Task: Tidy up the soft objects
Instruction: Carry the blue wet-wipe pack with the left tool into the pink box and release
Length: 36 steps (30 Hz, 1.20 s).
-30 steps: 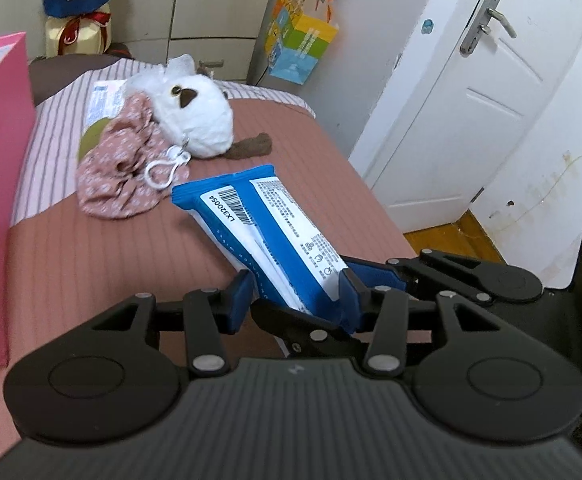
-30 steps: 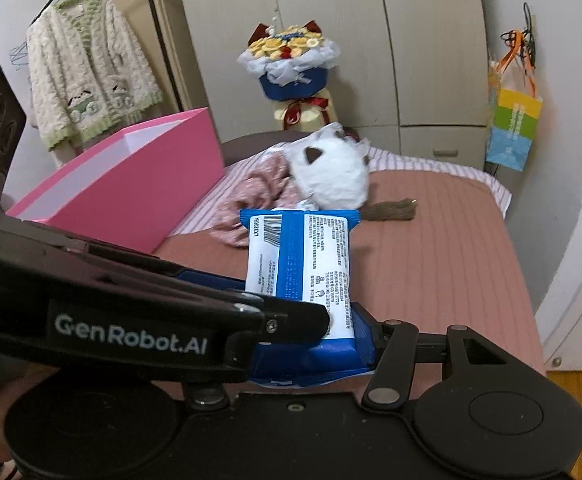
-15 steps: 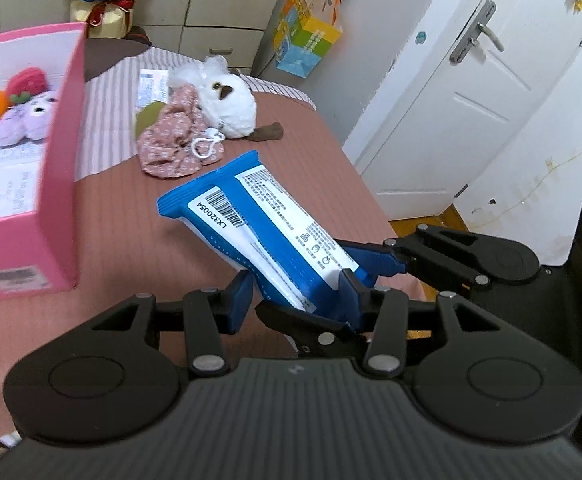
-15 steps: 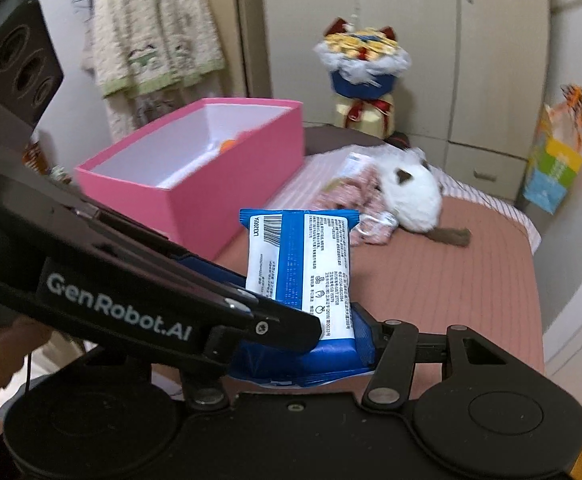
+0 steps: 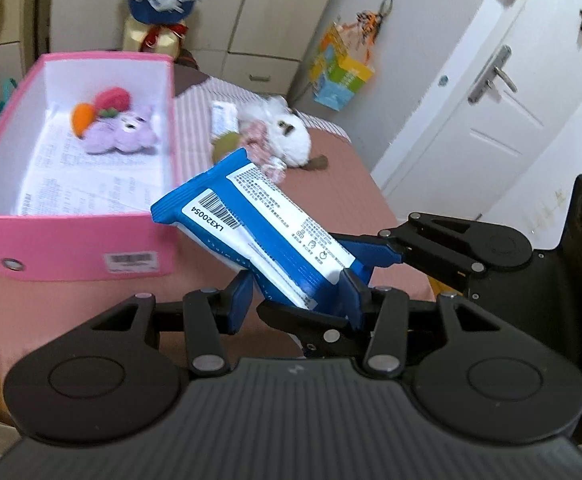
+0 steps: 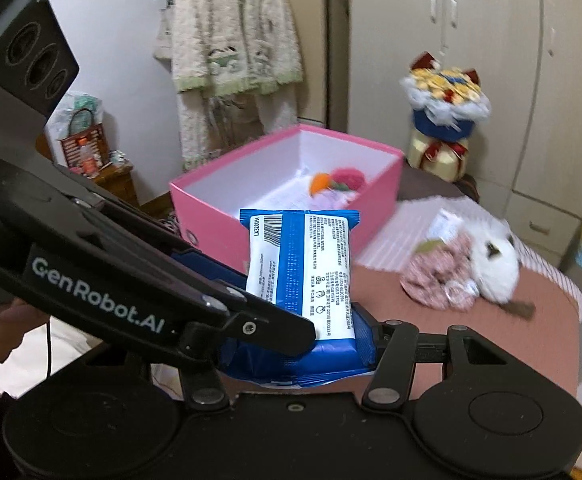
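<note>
left wrist: faces bed [image 5: 331, 184], near | right wrist: likewise | shared: pink box [image 5: 91, 240]

Blue-white soft pack [image 5: 259, 224] held in air between my two grippers, tilted, barcode end up toward pink box [image 5: 71, 240]. Box open on bed; purple plush [image 5: 121, 136] with orange-red bits inside. White plush [image 5: 291, 140] on bed beside floral cloth [image 6: 439, 276], possibly pouch; blurred.

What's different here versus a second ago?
Both tools, left and right, have carried the blue packet up and toward the pink box, whose inside with the purple plush now shows. Both keep their grip; the white plush still lies on the bed.
</note>
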Tool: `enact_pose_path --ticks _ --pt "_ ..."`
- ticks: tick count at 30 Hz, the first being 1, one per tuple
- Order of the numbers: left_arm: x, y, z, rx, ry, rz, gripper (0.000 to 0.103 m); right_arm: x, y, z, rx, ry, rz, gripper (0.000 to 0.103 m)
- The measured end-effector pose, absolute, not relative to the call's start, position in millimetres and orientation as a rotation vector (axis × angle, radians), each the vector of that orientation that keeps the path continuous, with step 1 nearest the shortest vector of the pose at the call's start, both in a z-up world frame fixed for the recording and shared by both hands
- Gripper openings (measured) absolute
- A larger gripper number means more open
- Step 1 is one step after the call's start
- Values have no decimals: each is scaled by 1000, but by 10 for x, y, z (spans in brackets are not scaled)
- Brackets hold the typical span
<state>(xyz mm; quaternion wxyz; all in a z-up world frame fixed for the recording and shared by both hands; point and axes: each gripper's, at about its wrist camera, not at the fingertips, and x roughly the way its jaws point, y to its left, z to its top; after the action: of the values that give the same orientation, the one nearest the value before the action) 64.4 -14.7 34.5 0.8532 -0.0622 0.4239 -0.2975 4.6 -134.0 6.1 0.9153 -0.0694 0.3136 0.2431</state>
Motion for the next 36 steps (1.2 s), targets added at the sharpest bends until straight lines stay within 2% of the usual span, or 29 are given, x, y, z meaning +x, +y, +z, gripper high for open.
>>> enact_pose_path --ticks 16,23,36 --pt "1340 551 581 -155 839 -508 46 771 -644 279 -70 597 549 61" --pt "1822 633 382 -171 846 -488 46 1232 -486 129 -45 603 520 61" --pt "2528 767 -164 -257 997 -471 46 1972 -397 -298 -67 728 560 61"
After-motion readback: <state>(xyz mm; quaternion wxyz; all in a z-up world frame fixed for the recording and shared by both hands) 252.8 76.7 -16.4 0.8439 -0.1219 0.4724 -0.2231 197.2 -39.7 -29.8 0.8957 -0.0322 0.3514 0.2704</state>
